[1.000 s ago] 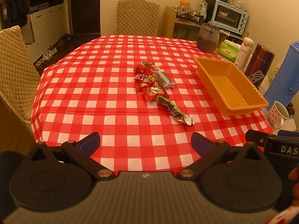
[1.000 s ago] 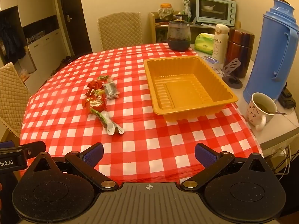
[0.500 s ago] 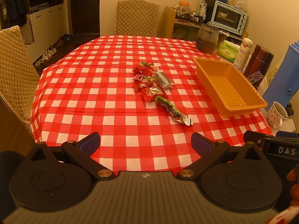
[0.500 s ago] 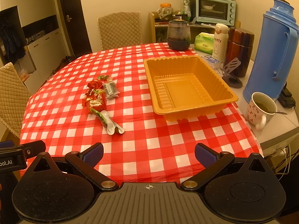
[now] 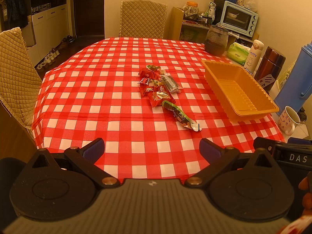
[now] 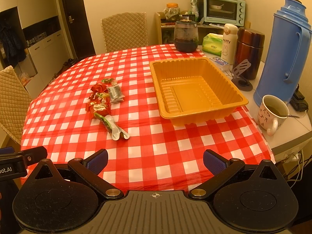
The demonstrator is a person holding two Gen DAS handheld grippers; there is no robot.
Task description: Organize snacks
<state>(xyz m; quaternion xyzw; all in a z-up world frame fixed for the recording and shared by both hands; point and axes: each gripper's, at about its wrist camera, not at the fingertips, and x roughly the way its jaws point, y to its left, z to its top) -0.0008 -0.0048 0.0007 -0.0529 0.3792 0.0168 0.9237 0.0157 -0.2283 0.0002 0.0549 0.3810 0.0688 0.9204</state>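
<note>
A pile of snack packets (image 5: pixel 157 85) lies in the middle of the red checked tablecloth; it also shows in the right wrist view (image 6: pixel 103 99). A long green packet (image 5: pixel 179 116) lies at its near end, also in the right wrist view (image 6: pixel 113 124). An empty orange tray (image 5: pixel 239 91) stands to the right of the pile, also in the right wrist view (image 6: pixel 195 89). My left gripper (image 5: pixel 152 149) is open and empty over the near table edge. My right gripper (image 6: pixel 155 159) is open and empty over the near table edge, in front of the tray.
A mug with a spoon (image 6: pixel 273 111), a blue thermos (image 6: pixel 284 52), a brown flask (image 6: pixel 249 52), a white bottle (image 6: pixel 229 41), tissues (image 6: pixel 212 44) and a dark jar (image 6: pixel 186 36) stand along the right and far side. Quilted chairs stand at the left (image 5: pixel 15 78) and the far side (image 5: pixel 143 21).
Both views have pulled back very slightly from the table. The snacks and the tray have not moved, and both grippers stay open.
</note>
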